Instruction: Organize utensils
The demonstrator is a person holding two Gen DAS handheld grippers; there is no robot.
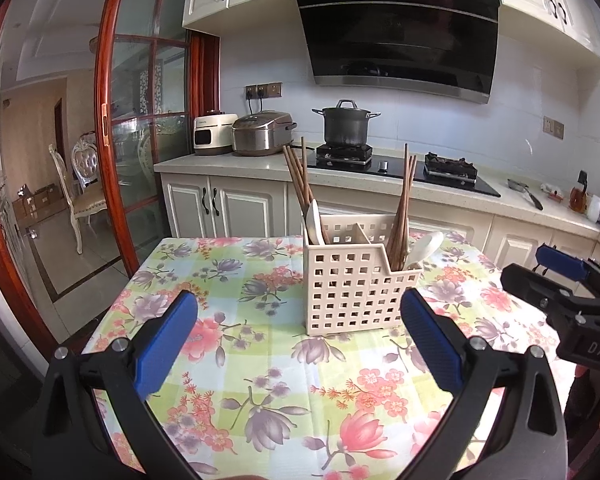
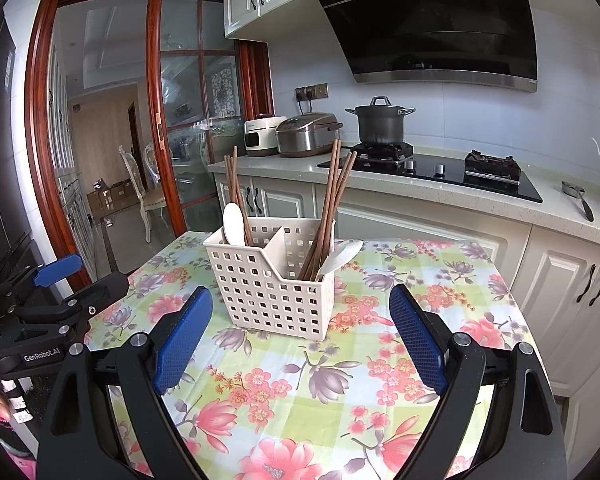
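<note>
Nearest your left wrist camera, your left tool hangs with its blue pads spread wide and nothing between them, low over the floral tablecloth that covers the surface. Your right tool stands the same way in its own view: pads far apart, gripping nothing, above the same cloth. Each tool shows in the other's camera, the right one at 3 o'clock in the left view, the left one at 9 o'clock in the right view.

The cream perforated utensil caddy stands upright on the cloth at 12 o'clock from both tools, just beyond the pad tips and touching neither. A divider splits it into compartments. In the left view, the left compartment holds a bundle of brown chopsticks and a white spoon, bowl up. The right compartment holds more chopsticks leaning against the rim and a second white spoon tilted out towards 2 o'clock.

Behind the surface, at 12 o'clock, a kitchen counter carries a dark stockpot on the hob, with a rice cooker to its left.
</note>
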